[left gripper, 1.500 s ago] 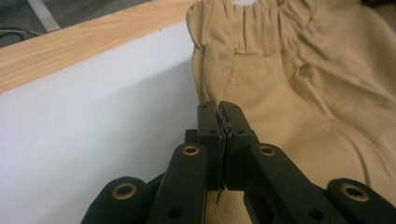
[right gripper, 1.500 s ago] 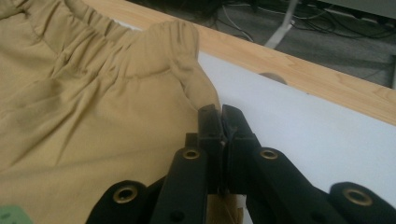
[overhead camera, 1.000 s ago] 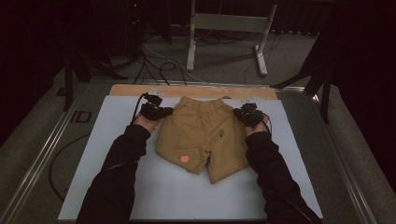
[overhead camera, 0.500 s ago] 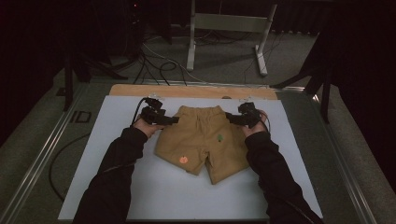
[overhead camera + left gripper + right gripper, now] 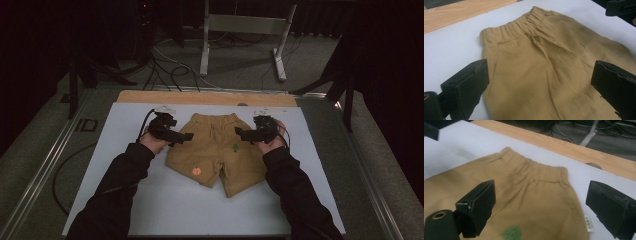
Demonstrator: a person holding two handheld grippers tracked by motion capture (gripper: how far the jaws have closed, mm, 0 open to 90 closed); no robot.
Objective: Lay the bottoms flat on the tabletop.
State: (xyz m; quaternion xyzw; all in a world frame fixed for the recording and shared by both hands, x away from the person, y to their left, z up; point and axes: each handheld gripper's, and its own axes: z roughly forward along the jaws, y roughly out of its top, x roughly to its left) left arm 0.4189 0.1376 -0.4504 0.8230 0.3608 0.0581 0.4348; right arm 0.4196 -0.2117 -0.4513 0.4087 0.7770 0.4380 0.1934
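Tan shorts flat on the bench, between both tools.
Left tool and right tool gape wide, empty; the soft, light cloth is probably best pinched at the waistband ahead.

One pair of tan shorts is counted, two patches on it, one orange, one green, two tools, left and right, one counter.

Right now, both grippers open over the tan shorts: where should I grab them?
Take the shorts at the elastic waistband's two outer corners, left gripper and right gripper each coming in from its own side; that gathered edge lies flat and reachable, likely holding best.
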